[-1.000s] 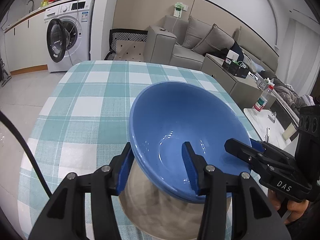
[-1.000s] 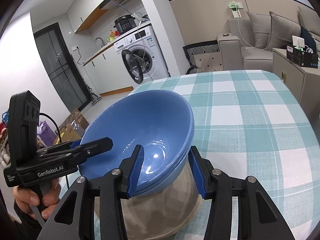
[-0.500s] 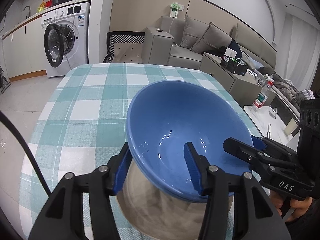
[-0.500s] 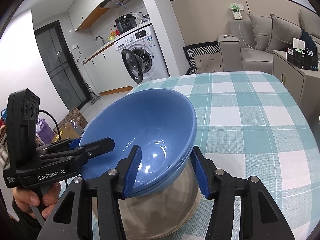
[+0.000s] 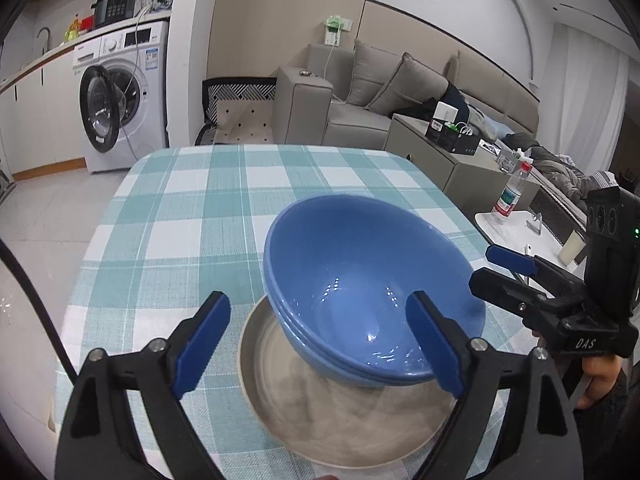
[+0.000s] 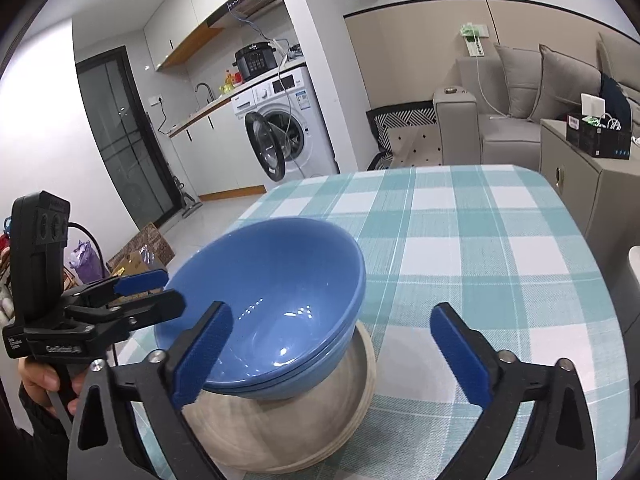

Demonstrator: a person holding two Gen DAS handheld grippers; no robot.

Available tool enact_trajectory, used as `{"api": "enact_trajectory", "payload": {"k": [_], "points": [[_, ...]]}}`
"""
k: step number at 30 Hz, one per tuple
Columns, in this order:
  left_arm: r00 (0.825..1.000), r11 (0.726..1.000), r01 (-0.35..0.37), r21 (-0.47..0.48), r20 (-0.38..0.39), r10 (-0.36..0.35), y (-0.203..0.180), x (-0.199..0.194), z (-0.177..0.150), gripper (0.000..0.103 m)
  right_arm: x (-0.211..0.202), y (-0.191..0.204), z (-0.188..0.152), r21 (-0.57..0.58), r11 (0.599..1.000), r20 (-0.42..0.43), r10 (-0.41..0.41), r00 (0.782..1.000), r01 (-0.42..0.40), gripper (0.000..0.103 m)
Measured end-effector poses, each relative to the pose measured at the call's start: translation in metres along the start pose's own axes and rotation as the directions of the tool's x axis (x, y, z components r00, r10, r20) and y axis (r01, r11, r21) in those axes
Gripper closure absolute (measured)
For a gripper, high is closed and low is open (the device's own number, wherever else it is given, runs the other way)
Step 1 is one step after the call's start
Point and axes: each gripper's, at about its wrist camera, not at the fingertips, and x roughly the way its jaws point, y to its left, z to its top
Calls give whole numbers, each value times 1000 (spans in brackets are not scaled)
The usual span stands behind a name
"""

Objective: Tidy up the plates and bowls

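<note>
With the blue bowls (image 5: 360,292) nested on the beige plate (image 5: 320,412) at the table's near edge, both jaws just sprung wide, left gripper (image 5: 320,344) and right gripper (image 6: 332,356) should back straight off without nudging the rims.

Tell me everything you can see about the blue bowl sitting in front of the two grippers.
The blue bowl is glossy, ceramic-looking, deep and round, empty, with ceiling lights reflected inside. A second rim line just under its edge suggests two nested bowls. It sits tilted, leaning toward the far side, on a beige plate that rests on the checked tablecloth. The left gripper and right gripper have just been opening; their blue fingers straddle the rim without pressing it.
</note>
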Motion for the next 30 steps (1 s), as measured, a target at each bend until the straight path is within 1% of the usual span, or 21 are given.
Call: {"api": "enact_trajectory", "payload": {"k": [2,3,4,9,12,16,18,20,25,30], "points": [[1000,1000,-3,21,12,3,-2,-5,0,7,-4,3,1,-16,1000,8,6,1000,-6,1],[1000,1000,-6,30,23,6,-2,-8,0,1,-5,4,1,-24,1000,11,8,1000,-8,1],[999,999,-8,37,36,7,-2,-11,0,0,-7,6,1,-36,999,14,10,1000,-9,1],[996,997,-22,71,82,16,-2,-26,-6,0,-24,17,0,-99,995,58,27,998,-21,1],[994,996,-43,79,108,35,1,-37,-13,0,-36,22,-2,-124,992,86,36,996,-25,1],[988,995,-75,63,140,65,10,-52,-22,0,-50,27,-11,-149,988,102,40,994,-24,1],[983,995,-92,41,160,85,15,-59,-27,0,-54,29,-15,-167,986,112,41,993,-22,1],[980,995,-95,32,180,88,19,-64,-33,0,-59,31,-22,-180,984,126,35,991,-12,1],[968,993,-117,18,225,110,23,-65,-52,0,-64,31,-37,-190,982,127,29,991,-4,1],[955,990,-139,5,265,133,26,-57,-70,0,-64,22,-55,-165,986,166,6,986,22,1]]}}
